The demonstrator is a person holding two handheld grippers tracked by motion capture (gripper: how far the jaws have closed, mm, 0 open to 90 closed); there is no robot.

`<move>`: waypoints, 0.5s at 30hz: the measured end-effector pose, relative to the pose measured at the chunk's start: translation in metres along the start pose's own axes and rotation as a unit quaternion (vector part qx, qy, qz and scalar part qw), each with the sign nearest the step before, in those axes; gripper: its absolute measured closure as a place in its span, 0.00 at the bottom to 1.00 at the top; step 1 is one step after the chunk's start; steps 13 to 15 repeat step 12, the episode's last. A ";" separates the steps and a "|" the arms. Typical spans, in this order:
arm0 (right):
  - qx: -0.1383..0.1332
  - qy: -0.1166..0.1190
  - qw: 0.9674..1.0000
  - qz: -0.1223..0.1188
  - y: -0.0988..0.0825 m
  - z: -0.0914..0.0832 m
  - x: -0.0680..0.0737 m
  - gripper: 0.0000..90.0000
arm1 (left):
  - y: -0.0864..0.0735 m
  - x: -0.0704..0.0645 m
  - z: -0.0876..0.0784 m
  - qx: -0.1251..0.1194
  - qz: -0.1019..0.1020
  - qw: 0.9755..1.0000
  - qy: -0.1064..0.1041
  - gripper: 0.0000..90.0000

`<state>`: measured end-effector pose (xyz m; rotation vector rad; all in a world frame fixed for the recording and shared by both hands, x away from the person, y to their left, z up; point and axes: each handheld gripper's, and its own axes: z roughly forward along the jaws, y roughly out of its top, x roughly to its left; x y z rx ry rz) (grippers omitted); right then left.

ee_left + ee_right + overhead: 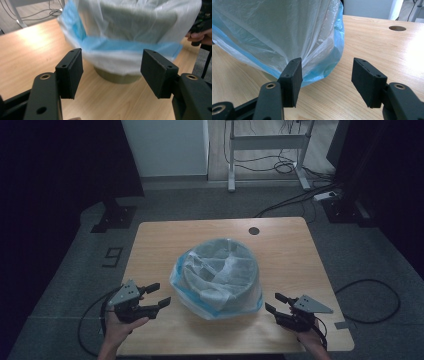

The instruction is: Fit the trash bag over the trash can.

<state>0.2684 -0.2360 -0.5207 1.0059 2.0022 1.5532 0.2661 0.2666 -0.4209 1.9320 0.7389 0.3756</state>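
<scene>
clear blue-edged bag (220, 275) lines upright bin (117, 77) mid-table.

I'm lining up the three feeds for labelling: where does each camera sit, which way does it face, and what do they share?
High view: above the person's side, facing forward and down on the table; both hands, left gripper and right gripper show.
Left gripper view: rides that gripper, facing the bag-lined bin between open jaws.
Right gripper view: rides that gripper, facing the bin's other side, jaws open.
Shared: all three show the bin and the table.
</scene>
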 end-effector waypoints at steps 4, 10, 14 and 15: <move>-0.002 0.000 1.000 0.000 0.001 0.000 0.000 0.46 | -0.010 0.002 0.001 0.003 -0.009 1.000 0.006 0.38; -0.002 -0.001 1.000 -0.001 0.001 0.001 0.001 0.44 | -0.013 0.005 0.003 0.000 -0.015 1.000 0.006 0.38; -0.003 -0.002 1.000 0.000 0.001 0.001 0.001 0.44 | -0.015 0.005 0.005 0.001 -0.016 1.000 0.007 0.38; -0.003 -0.002 1.000 0.000 0.001 0.001 0.001 0.44 | -0.015 0.005 0.005 0.001 -0.016 1.000 0.007 0.38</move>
